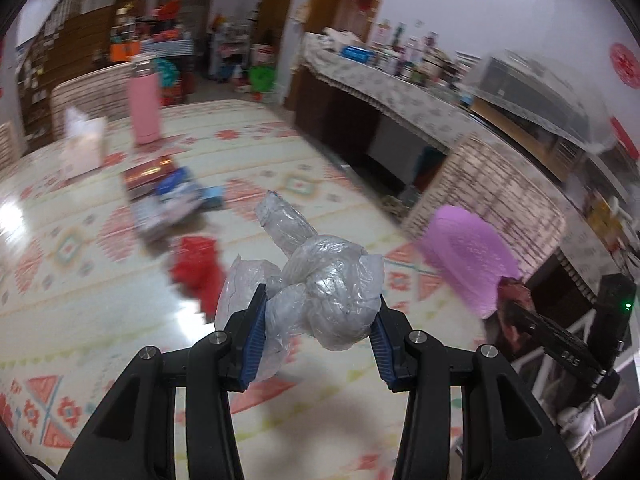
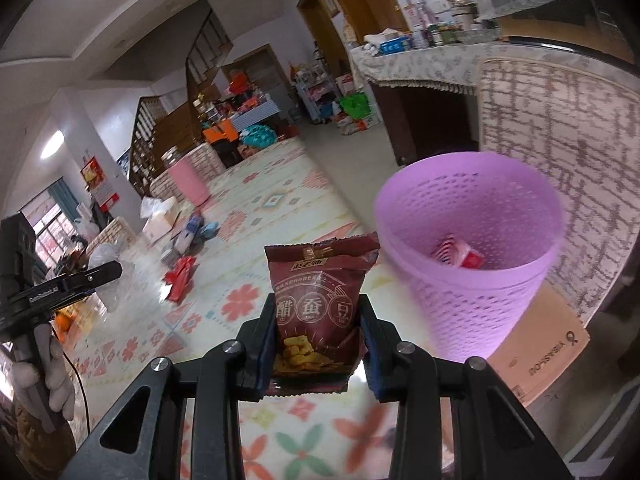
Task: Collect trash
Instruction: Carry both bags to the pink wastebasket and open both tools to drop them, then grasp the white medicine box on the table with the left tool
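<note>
My left gripper is shut on a knotted clear plastic bag, held above the patterned table. A purple mesh basket stands to its right at the table's edge. My right gripper is shut on a dark red snack packet, held upright just left of the purple mesh basket. A red-and-white wrapper lies inside the basket. A red crumpled wrapper lies on the table. The left gripper, in a gloved hand, shows at the far left of the right wrist view.
On the table's far side stand a pink bottle, a white tissue box and a pile of packets and books. A cardboard box sits under the basket. A woven chair back rises behind it. A cluttered counter runs along the right wall.
</note>
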A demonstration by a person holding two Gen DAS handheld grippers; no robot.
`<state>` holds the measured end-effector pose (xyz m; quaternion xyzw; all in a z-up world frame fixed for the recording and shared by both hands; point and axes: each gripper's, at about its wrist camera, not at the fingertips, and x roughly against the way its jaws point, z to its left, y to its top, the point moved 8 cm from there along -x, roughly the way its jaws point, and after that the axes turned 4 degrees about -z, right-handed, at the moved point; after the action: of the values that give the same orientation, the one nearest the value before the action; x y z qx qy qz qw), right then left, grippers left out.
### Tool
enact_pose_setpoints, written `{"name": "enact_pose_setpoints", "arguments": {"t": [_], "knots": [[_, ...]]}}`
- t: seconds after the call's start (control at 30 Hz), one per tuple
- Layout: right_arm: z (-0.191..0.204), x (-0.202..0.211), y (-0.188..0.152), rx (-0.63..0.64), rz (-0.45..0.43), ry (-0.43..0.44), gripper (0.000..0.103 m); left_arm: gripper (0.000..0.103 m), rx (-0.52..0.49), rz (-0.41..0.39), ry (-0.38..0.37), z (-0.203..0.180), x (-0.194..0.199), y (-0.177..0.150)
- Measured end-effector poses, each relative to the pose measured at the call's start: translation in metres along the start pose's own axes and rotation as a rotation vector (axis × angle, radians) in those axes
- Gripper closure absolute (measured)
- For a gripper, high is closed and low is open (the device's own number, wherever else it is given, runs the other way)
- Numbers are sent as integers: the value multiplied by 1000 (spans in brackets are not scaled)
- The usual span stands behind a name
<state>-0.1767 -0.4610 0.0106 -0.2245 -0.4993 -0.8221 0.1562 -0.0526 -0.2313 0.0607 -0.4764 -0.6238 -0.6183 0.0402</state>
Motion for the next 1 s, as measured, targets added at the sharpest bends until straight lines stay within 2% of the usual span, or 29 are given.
{"name": "enact_pose_setpoints", "arguments": {"t": [0.2, 0.4, 0.53, 0.6, 0.63, 0.7, 0.77, 0.8, 0.87, 1.0], "knots": [[-48, 13, 23, -35, -38, -62, 63, 58, -57, 45, -127, -75, -36, 22], [-87, 14, 48, -71, -60, -94, 63, 58, -87, 117, -268, -156, -89, 44], [-111, 7, 66, -79, -69, -119, 63, 58, -115, 152, -325, -201, -120, 56], [-121, 1, 73, -78, -70, -134, 61, 50, -137, 159, -345, -219, -133, 61], [-127, -4, 77, -74, -68, -144, 61, 46, -148, 163, -347, -226, -139, 63], [-136, -10, 80, -81, -61, -165, 56, 31, -162, 160, -330, -234, -147, 65], [-141, -11, 81, -97, -63, -157, 53, 27, -168, 141, -319, -234, -145, 65], [-142, -10, 81, -102, -68, -151, 48, 24, -173, 138, -313, -233, -144, 63], [-143, -8, 79, -110, -76, -148, 44, 24, -184, 140, -295, -227, -140, 58], [-142, -6, 70, -127, -62, -132, 43, 23, -197, 152, -252, -213, -131, 47]]}}
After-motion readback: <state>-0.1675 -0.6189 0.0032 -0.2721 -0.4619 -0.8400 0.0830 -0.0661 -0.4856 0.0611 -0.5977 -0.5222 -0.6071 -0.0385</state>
